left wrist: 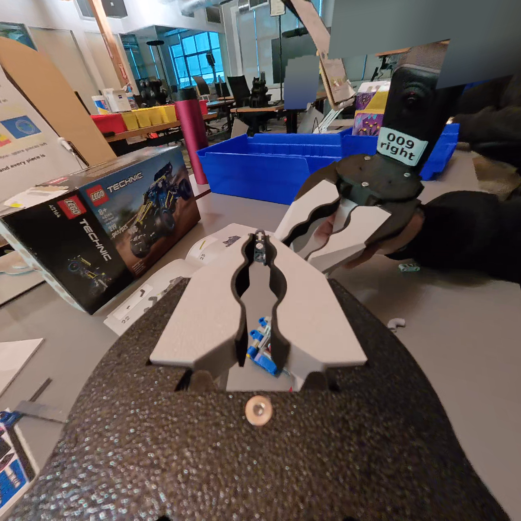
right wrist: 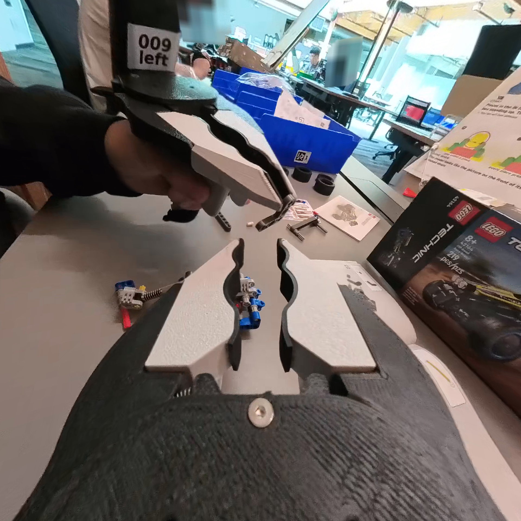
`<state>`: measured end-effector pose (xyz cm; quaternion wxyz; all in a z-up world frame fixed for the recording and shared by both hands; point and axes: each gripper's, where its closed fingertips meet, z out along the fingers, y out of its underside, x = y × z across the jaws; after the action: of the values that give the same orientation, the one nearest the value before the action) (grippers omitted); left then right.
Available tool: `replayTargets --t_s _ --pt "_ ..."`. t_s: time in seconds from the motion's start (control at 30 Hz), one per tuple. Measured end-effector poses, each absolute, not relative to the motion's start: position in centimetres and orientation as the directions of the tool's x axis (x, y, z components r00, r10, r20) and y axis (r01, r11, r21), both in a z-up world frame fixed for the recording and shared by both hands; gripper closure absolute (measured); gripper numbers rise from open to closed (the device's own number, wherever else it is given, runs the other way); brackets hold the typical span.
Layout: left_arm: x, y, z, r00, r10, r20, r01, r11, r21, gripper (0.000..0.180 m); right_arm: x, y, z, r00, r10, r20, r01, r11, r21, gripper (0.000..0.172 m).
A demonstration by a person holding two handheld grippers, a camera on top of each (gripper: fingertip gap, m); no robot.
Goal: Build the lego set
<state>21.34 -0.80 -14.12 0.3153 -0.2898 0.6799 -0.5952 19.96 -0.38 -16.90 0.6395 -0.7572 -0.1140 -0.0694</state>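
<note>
My left gripper (left wrist: 260,244) is shut on a dark grey bent beam (left wrist: 259,249), pinched at its fingertips. In the right wrist view the left gripper (right wrist: 287,201) comes in from the upper left, and the beam (right wrist: 272,219) hangs down from its tips above the table. My right gripper (right wrist: 260,244) is open with nothing between its pads. It also shows in the left wrist view (left wrist: 296,248), just right of the beam. A small blue and grey brick assembly (right wrist: 249,306) lies on the table below the right gripper's fingers. It also shows in the left wrist view (left wrist: 263,346).
A toy set box (left wrist: 107,234) stands at the left, and an open instruction booklet (left wrist: 207,249) lies beneath the grippers. Blue bins (left wrist: 267,166) stand behind. A second small assembly with a spring (right wrist: 132,294), a dark axle piece (right wrist: 307,225), black tyres (right wrist: 313,177) and a leaflet (right wrist: 348,218) lie on the grey table (right wrist: 70,253). My left and right fingertips are right by each other.
</note>
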Motion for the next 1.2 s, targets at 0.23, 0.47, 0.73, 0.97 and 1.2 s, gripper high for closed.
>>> replayTargets --t_s 0.23,0.47,0.73,0.97,1.2 --pt "21.4 -0.6 -14.9 -0.617 -0.784 0.069 -0.152 0.033 -0.988 0.177 19.6 -0.1 -16.5 0.959 0.039 0.28 0.283 -0.118 -0.952 0.161" --pt "19.7 1.4 -18.5 -0.35 -0.253 0.902 -0.805 -0.411 -0.427 0.177 20.8 -2.5 -20.0 0.856 0.194 0.48 0.516 -0.236 -0.824 0.15" --pt "18.9 1.9 -22.2 -0.153 -0.149 0.977 -0.913 -0.357 -0.197 0.176 20.7 -1.7 -22.5 0.901 0.235 0.366 0.428 -0.335 -0.839 0.16" --pt "19.4 1.8 -22.3 -0.13 -0.117 0.985 -0.921 -0.352 -0.163 0.177 20.6 -1.2 -22.9 0.905 0.252 0.343 0.416 -0.347 -0.84 0.162" --pt "19.1 1.4 -22.6 -0.16 -0.144 0.977 -0.928 -0.316 -0.199 0.177 20.7 -1.0 -23.2 0.903 0.261 0.341 0.419 -0.359 -0.834 0.164"
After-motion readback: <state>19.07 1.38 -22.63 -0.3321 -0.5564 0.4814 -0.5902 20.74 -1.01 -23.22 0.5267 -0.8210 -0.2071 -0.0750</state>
